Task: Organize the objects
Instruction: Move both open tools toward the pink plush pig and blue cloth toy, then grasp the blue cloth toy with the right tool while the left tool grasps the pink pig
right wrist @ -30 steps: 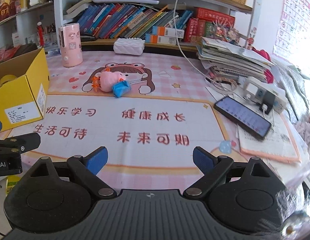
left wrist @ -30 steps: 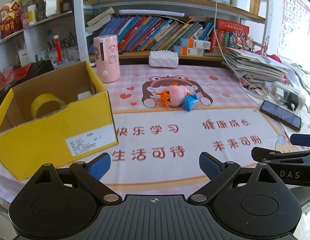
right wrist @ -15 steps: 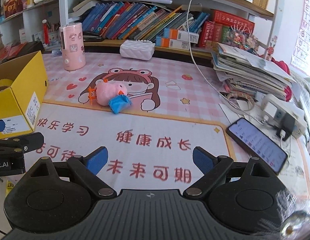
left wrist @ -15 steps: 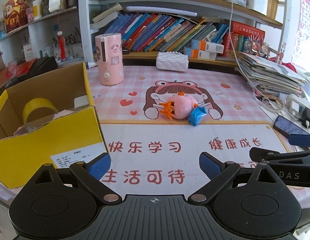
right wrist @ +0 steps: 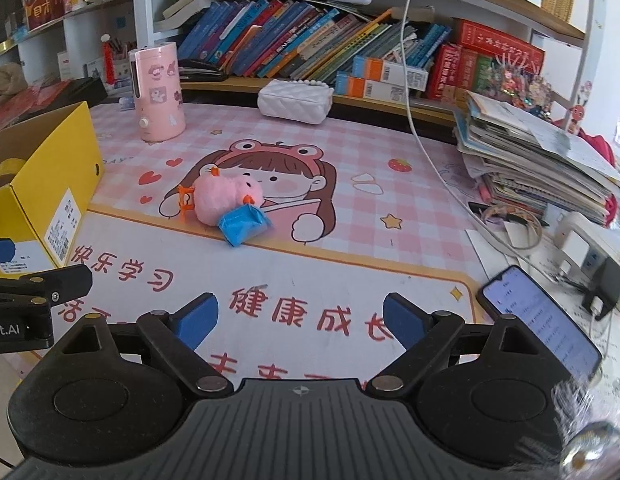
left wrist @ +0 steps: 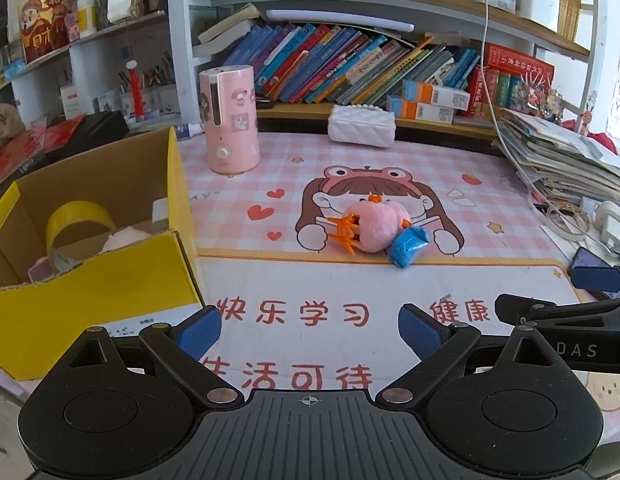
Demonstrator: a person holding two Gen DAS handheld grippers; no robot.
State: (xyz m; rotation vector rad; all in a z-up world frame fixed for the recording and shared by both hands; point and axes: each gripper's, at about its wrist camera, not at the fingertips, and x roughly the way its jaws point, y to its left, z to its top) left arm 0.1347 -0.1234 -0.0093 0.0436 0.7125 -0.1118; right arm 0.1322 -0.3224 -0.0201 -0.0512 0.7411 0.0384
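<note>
A pink plush toy (left wrist: 376, 228) with orange feet lies on the pink desk mat, and a small blue packet (left wrist: 409, 246) leans against it. The right wrist view shows the same toy (right wrist: 225, 198) and packet (right wrist: 242, 226) left of centre. An open yellow cardboard box (left wrist: 109, 292) stands at the left with a yellow tape roll (left wrist: 79, 220) inside. My left gripper (left wrist: 310, 330) is open and empty, short of the toy and beside the box. My right gripper (right wrist: 299, 320) is open over the mat's lettering, its jaws closing slightly with nothing between them.
A pink humidifier (left wrist: 229, 120) and a white quilted purse (left wrist: 362, 130) stand at the back, under shelves of books. At the right are a stack of papers (right wrist: 542, 160), a phone (right wrist: 538, 324) and a power strip with cables (right wrist: 582, 248).
Both grippers have moved forward over the mat toward the toy, which now looks nearer in both views. The box has slid toward the left edge. Both stay empty.
</note>
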